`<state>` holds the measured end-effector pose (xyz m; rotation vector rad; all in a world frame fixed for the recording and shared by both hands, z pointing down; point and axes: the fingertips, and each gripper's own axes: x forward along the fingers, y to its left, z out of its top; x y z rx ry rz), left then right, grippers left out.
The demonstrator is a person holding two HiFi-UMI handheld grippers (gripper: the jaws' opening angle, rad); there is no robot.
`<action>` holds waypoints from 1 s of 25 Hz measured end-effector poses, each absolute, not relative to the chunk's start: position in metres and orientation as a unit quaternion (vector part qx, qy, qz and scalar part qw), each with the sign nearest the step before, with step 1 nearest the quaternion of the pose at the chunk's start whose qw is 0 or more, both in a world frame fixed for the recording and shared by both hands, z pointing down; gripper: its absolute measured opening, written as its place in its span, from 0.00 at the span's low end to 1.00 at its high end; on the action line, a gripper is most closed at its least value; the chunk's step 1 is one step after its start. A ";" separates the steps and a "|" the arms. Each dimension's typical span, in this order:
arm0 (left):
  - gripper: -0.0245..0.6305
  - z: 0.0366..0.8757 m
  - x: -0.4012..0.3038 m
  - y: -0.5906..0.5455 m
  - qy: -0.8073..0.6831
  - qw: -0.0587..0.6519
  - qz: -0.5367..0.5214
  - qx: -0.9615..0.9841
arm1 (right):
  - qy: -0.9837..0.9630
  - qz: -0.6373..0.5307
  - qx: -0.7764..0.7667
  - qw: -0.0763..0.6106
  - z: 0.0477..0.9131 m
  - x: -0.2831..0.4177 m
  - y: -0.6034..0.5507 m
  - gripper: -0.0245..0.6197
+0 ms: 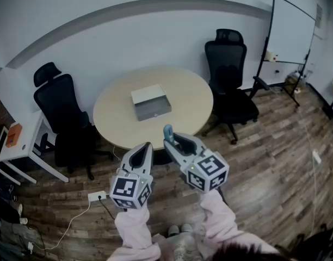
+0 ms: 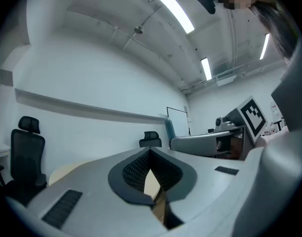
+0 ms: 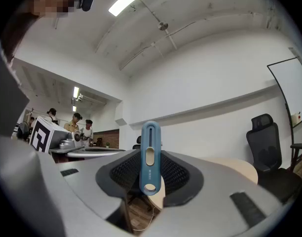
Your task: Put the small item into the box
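Observation:
An open grey box sits near the middle of the round beige table. I hold both grippers side by side over the floor, short of the table's near edge. My right gripper is shut on a small blue slider-type item that stands upright between its pads; in the right gripper view the blue item rises out of the right gripper. My left gripper is shut with nothing in it, and the left gripper shows only a thin slit between its jaws.
Black office chairs stand at the table's left and right. A whiteboard on a stand is at the far right. A white side table with an orange thing is at the left. A power strip lies on the wooden floor.

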<state>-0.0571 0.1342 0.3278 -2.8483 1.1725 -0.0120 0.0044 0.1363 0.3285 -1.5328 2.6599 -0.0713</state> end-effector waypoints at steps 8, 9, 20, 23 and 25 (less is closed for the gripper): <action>0.05 0.330 -0.052 0.134 0.381 0.028 -0.004 -0.924 | 0.869 -0.026 -0.492 0.037 0.330 0.007 0.136 0.25; 0.05 0.330 -0.051 0.133 0.381 0.028 -0.004 -0.924 | 0.870 -0.027 -0.492 0.038 0.330 0.008 0.135 0.25; 0.05 0.339 -0.040 0.141 0.388 0.018 -0.005 -0.921 | 0.870 -0.043 -0.489 0.045 0.337 0.026 0.138 0.25; 0.05 0.345 -0.044 0.145 0.398 0.009 -0.007 -0.917 | 0.874 -0.050 -0.481 0.042 0.343 0.024 0.139 0.25; 0.05 0.348 -0.047 0.146 0.404 0.006 -0.010 -0.915 | 0.876 -0.054 -0.476 0.043 0.345 0.022 0.139 0.25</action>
